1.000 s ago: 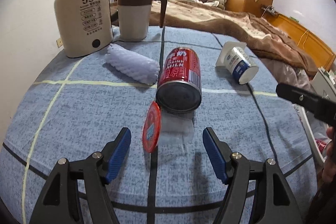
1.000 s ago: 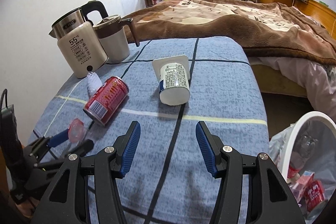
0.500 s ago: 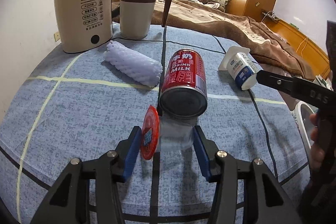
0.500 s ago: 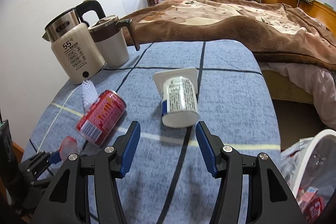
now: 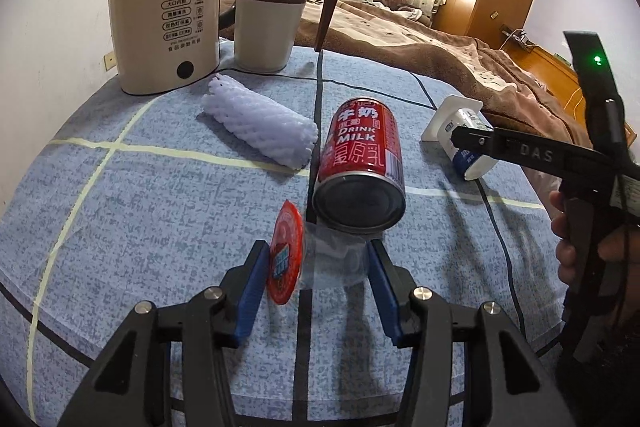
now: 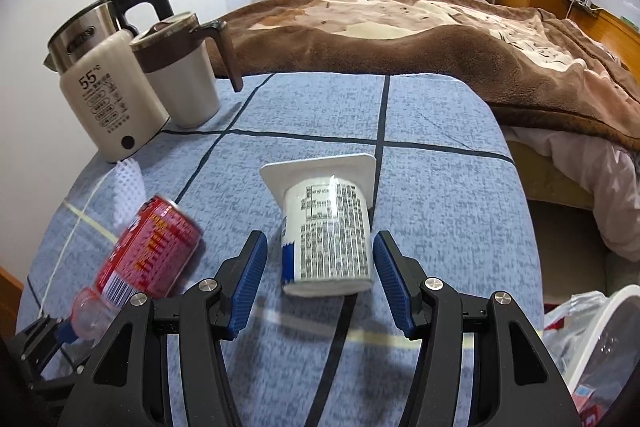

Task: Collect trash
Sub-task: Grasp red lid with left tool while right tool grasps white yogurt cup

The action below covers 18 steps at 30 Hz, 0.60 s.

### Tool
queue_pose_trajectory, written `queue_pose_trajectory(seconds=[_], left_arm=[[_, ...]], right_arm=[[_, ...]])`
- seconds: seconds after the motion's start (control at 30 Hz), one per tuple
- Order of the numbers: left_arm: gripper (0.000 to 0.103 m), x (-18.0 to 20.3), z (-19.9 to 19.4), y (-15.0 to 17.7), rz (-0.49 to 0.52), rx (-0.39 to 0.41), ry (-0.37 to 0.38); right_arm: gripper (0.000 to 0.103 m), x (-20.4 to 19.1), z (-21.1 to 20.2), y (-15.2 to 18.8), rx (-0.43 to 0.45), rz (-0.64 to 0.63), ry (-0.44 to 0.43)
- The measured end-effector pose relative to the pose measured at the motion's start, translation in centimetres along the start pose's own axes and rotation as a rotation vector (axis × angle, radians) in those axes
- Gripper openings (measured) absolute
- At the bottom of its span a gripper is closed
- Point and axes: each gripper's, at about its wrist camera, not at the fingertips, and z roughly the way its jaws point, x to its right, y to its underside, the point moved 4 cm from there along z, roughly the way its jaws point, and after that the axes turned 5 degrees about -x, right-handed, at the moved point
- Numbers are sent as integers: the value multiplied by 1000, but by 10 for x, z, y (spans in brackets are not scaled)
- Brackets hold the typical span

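A clear cup with red lid (image 5: 320, 263) lies between the left claw's (image 5: 316, 291) part-closed fingers, contact unclear. The yogurt cup (image 6: 328, 231) lies between the spread right claw (image 6: 318, 279), untouched. The red can (image 5: 362, 163) lies just beyond the left claw.
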Motion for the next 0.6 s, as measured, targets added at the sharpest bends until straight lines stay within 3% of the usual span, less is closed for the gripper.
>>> queue_pose_trajectory(seconds=[0.2,0.33,0.6], left_arm=[[52,-1,2,-2,-2,0,4],[52,0,1,-3,6,6,-2],[51,4,-3,-1,15,17,-8]], right_arm=[[56,1,8,0,-19,-6,25],[49,2,5,3,-14,12,2],[49,-2,0,9,-2,10,-13]])
